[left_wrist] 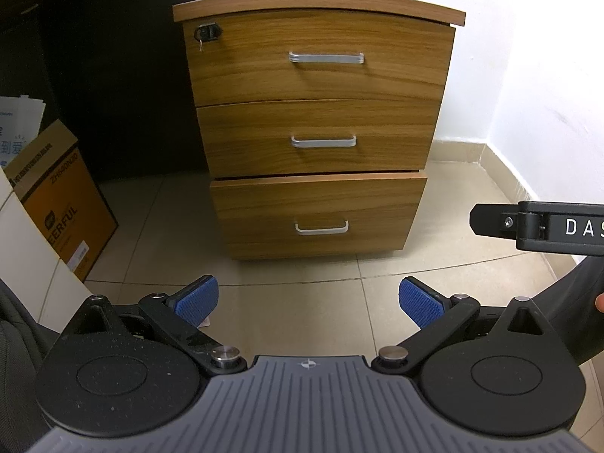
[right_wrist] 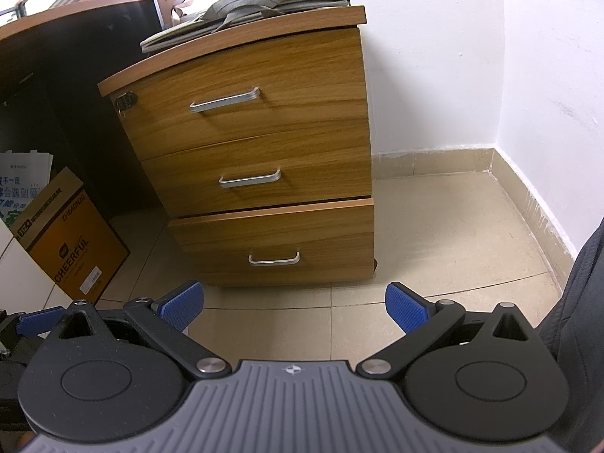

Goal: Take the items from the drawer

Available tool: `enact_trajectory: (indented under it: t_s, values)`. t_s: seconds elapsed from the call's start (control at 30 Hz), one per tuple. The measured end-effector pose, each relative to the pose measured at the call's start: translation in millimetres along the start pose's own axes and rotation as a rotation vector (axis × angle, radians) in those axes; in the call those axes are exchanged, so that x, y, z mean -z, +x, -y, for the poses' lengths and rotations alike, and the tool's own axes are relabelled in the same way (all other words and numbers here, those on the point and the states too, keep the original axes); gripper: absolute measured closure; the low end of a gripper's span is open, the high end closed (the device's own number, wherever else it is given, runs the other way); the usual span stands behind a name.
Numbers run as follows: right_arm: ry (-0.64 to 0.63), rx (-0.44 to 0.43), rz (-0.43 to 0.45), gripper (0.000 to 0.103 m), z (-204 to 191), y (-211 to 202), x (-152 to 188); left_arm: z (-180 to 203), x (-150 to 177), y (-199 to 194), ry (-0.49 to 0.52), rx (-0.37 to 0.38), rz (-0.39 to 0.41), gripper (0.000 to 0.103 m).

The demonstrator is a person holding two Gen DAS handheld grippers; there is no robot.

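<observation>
A wooden three-drawer cabinet [left_wrist: 317, 120] stands on the tiled floor against a white wall; it also shows in the right wrist view [right_wrist: 260, 158]. Each drawer has a silver handle. The bottom drawer [left_wrist: 321, 215] sticks out a little; the top drawer [left_wrist: 321, 56] and middle drawer [left_wrist: 321, 139] are shut. No drawer contents show. My left gripper [left_wrist: 308, 300] is open and empty, well in front of the cabinet. My right gripper [right_wrist: 294, 307] is open and empty, also short of the bottom drawer [right_wrist: 273, 243]. Its black body [left_wrist: 540, 226] shows at the right of the left wrist view.
A grey bag [right_wrist: 245, 11] lies on the cabinet top. An orange cardboard box [left_wrist: 64, 204] stands on the floor at the left, beside a dark desk [right_wrist: 56, 56]. The white wall corner and skirting [right_wrist: 528, 188] are at the right.
</observation>
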State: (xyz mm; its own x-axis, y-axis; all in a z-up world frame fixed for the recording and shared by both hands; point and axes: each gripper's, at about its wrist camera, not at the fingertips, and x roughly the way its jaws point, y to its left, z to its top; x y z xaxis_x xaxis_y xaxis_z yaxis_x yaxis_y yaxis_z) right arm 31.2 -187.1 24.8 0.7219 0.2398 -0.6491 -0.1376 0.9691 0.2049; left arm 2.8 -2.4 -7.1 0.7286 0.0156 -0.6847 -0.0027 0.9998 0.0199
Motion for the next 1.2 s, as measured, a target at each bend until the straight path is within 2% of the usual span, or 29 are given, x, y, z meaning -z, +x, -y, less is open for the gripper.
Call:
enact_trajectory:
  t_s: [0.8,1.2]
  values:
    - [0.008,0.005,-0.020,0.000,1.7,9.2,2.9,-3.7,-1.2,3.5,-0.024,0.008,-0.011,0.000]
    - [-0.007,0.027,-0.026,0.000,4.6,29.5,-1.4,-3.3,-2.9,13.3,-0.013,0.003,-0.012,0.000]
